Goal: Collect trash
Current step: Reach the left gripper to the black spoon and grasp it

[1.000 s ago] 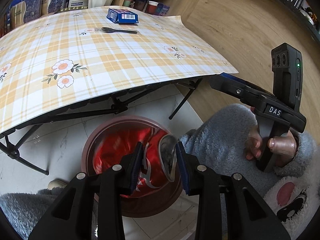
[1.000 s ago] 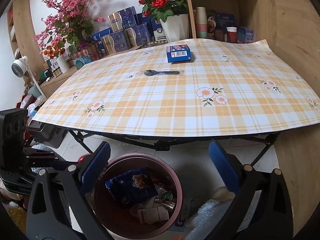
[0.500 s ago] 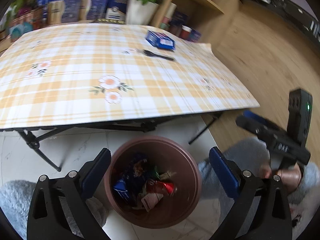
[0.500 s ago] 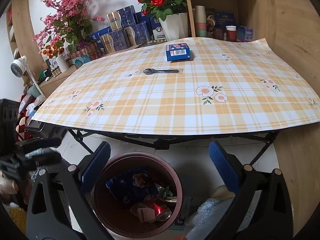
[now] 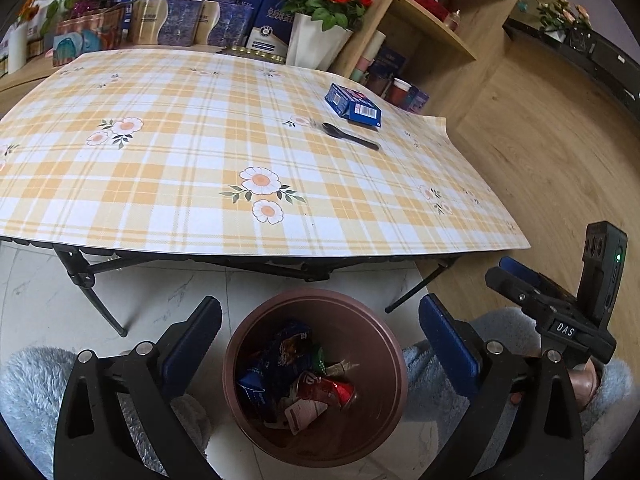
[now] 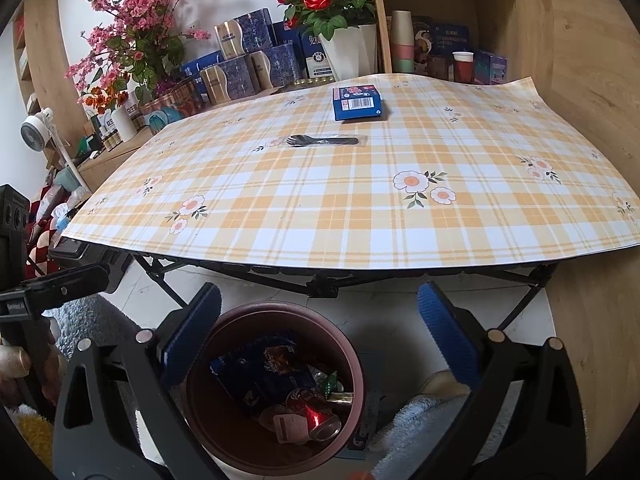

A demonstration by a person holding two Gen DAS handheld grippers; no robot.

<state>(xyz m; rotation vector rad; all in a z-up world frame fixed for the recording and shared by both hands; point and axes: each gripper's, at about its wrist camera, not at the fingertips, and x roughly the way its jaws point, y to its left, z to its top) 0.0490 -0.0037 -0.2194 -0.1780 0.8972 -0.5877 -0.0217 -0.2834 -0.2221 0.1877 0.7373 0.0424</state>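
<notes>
Left gripper (image 5: pixel 320 344) spread wide, empty, over the brown bin (image 5: pixel 384 412) so trash falls in; red can (image 5: pixel 326 391) lies inside among wrappers. Right gripper (image 6: pixel 320 340) also spread, empty, above the bin. Wrapped fork (image 6: pixel 322 141) and blue carton (image 6: pixel 357 103) remain on table (image 6: pixel 320 216), likely next.

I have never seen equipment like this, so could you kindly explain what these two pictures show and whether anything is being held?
No robot here: a person holds a hand-operated gripper in each hand, each carrying a wide-angle camera looking along its jaws. One picture comes from the left gripper, the other from the right gripper. Both have jaws wide apart and hold nothing; the left jaws have just been opening. Below them stands a brown bin containing a red can and wrappers. On the checked table lie a blue box and a black wrapped fork.
</notes>
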